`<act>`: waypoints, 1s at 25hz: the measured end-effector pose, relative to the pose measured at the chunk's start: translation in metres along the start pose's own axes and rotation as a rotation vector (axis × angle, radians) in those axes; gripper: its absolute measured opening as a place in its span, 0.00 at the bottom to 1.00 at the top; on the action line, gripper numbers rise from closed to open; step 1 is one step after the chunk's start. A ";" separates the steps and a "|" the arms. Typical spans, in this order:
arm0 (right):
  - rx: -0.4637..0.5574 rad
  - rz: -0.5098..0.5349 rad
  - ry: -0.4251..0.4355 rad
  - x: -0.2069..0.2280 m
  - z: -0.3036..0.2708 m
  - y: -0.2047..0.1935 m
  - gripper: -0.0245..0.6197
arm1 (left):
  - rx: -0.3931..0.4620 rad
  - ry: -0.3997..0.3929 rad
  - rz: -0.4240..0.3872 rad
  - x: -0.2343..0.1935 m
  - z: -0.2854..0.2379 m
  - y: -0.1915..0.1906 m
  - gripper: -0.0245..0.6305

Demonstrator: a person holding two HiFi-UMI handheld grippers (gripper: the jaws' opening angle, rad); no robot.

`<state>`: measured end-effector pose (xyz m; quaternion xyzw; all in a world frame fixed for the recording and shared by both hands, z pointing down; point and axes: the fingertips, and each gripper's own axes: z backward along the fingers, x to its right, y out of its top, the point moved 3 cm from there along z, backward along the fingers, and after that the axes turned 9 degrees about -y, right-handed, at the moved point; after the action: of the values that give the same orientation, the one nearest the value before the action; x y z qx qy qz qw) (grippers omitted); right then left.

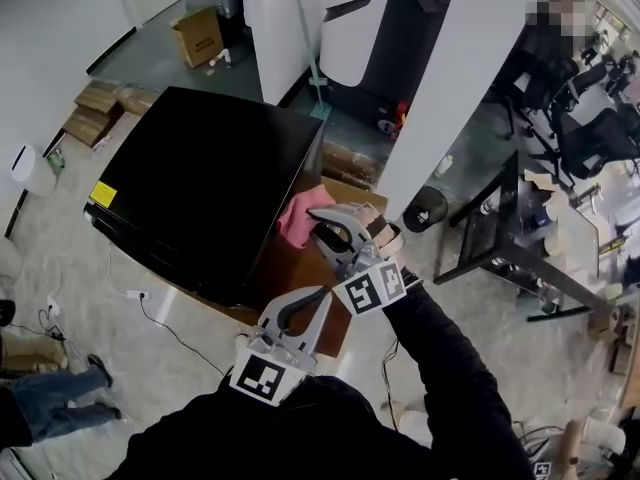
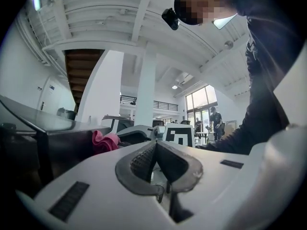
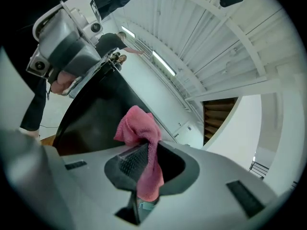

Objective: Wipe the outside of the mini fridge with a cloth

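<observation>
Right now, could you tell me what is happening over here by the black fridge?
A person appears to be wiping the black mini fridge. The right tongs are shut on a pink cloth, held at the fridge's side just below its top edge. The left tongs are shut on nothing and sit close to the person's body, off the fridge.

The right gripper [image 3: 144,152] has its dark ribbed jaws clamped on a pink terry cloth [image 3: 139,128]. The cloth's upper part bunches above the jaws, in front of a glossy black mini fridge [image 3: 96,114], and a strip hangs down between them.
</observation>
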<state>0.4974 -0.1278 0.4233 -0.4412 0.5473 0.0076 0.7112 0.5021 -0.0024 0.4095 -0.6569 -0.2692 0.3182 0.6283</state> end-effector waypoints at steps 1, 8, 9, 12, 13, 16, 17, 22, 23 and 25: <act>0.001 -0.003 0.007 -0.003 -0.005 -0.002 0.13 | -0.001 0.009 0.000 -0.001 0.001 -0.001 0.05; 0.034 0.025 0.065 -0.017 -0.025 -0.015 0.13 | -0.025 0.064 0.020 -0.014 0.005 -0.018 0.05; 0.026 0.044 0.087 -0.023 -0.027 -0.019 0.13 | -0.026 0.070 0.025 -0.017 0.005 -0.021 0.05; 0.014 0.068 0.127 -0.041 -0.033 -0.032 0.13 | -0.032 0.084 0.052 -0.024 0.004 -0.031 0.05; 0.014 0.056 0.130 -0.045 -0.034 -0.036 0.13 | -0.037 0.085 0.059 -0.025 0.004 -0.036 0.05; 0.000 0.041 0.142 -0.054 -0.036 -0.052 0.13 | -0.057 0.085 0.070 -0.027 0.001 -0.048 0.05; -0.006 0.041 0.150 -0.058 -0.037 -0.058 0.13 | -0.062 0.086 0.070 -0.028 0.000 -0.052 0.05; -0.046 0.039 0.211 -0.086 -0.044 -0.091 0.13 | -0.096 0.096 0.078 -0.036 -0.003 -0.069 0.05; -0.057 0.029 0.221 -0.091 -0.046 -0.098 0.13 | -0.106 0.101 0.084 -0.038 -0.003 -0.074 0.05; -0.082 0.018 0.247 -0.107 -0.049 -0.114 0.13 | -0.122 0.114 0.097 -0.042 -0.005 -0.084 0.05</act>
<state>0.4734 -0.1782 0.5771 -0.4625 0.6338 -0.0177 0.6197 0.4824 -0.0318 0.4965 -0.7234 -0.2199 0.2933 0.5851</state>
